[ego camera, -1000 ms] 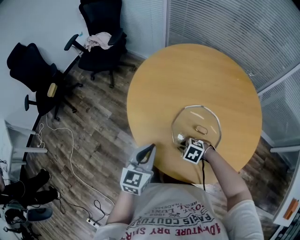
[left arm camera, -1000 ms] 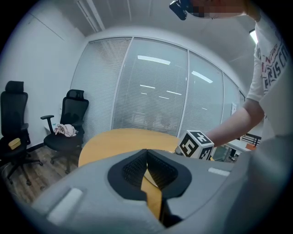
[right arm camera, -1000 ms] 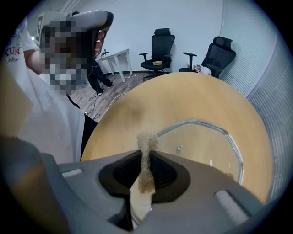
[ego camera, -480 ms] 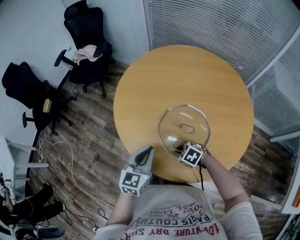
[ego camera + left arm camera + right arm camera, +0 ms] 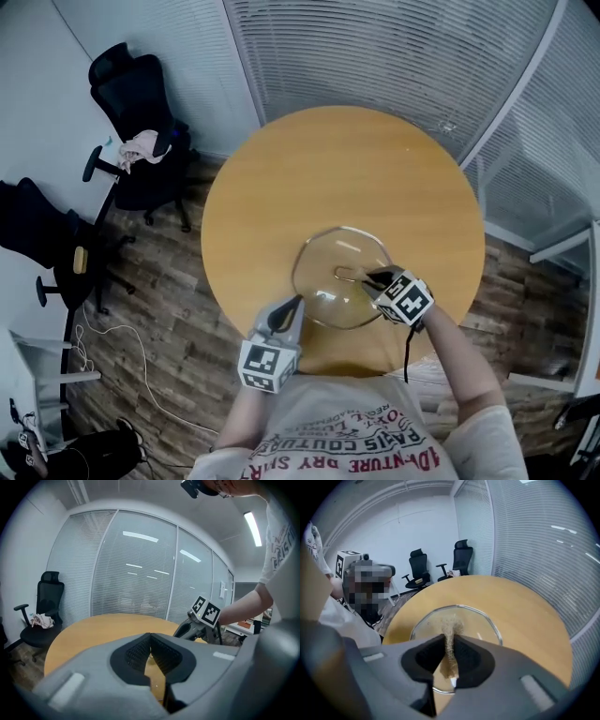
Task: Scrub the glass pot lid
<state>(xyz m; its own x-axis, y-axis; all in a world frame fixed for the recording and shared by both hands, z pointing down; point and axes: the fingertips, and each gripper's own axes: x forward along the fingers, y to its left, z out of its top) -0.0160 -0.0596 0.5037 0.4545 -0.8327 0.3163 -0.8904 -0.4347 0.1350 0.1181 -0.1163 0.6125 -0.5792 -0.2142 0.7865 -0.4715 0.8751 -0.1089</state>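
The glass pot lid (image 5: pixel 328 281) lies flat on the round wooden table (image 5: pixel 356 169), toward its near side, with a metal handle (image 5: pixel 348 274) at its middle. My right gripper (image 5: pixel 373 277) reaches over the lid from the right, tips close to the handle. It is shut on a brownish scrubber (image 5: pixel 450 626) that pokes out past the jaws over the lid (image 5: pixel 476 620). My left gripper (image 5: pixel 297 301) hovers at the table's near edge, just left of the lid. Its jaws (image 5: pixel 150 637) are shut with nothing between them. The right gripper (image 5: pixel 179 632) shows beyond it.
Two black office chairs (image 5: pixel 131 94) (image 5: pixel 33 225) stand on the wood floor to the left, one with a pink cloth (image 5: pixel 141 146) on it. Glass walls with blinds (image 5: pixel 403 56) curve round the table's far and right sides. A cable (image 5: pixel 122 347) trails on the floor.
The right gripper has moved from the lid's near rim up to its middle, beside the handle. The head view has shifted. The left gripper stays at the table's near edge.
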